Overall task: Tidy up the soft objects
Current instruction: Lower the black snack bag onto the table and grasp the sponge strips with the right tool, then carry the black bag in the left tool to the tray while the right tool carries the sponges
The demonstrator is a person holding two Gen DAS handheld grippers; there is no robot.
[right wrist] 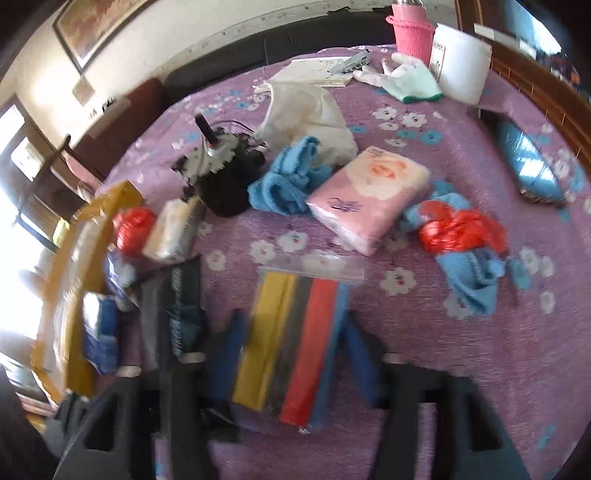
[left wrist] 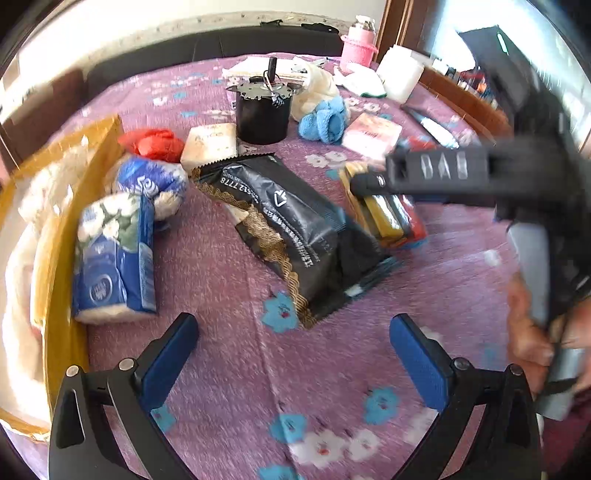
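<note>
My left gripper (left wrist: 293, 350) is open and empty above the purple flowered cloth (left wrist: 229, 369), short of a black foil pouch (left wrist: 295, 229). A blue tissue pack (left wrist: 114, 258) lies beside a cardboard box (left wrist: 55, 221) at the left. My right gripper (right wrist: 291, 354) has its blue fingers on either side of a clear pack of yellow, grey, red and blue cloths (right wrist: 295, 339); I cannot tell if they press on it. That pack also shows in the left wrist view (left wrist: 384, 210) under the right gripper's body (left wrist: 443, 170). A pink tissue pack (right wrist: 369, 192) lies beyond.
A black motor can (left wrist: 262, 110) stands mid-table. Blue towels (right wrist: 284, 181), a red plastic bag (right wrist: 458, 229), a white cloth (right wrist: 306, 110), a cream tissue pack (left wrist: 208, 144), a pink basket (right wrist: 410, 33) and a white tub (right wrist: 461, 62) lie around. The box holds white soft stuff.
</note>
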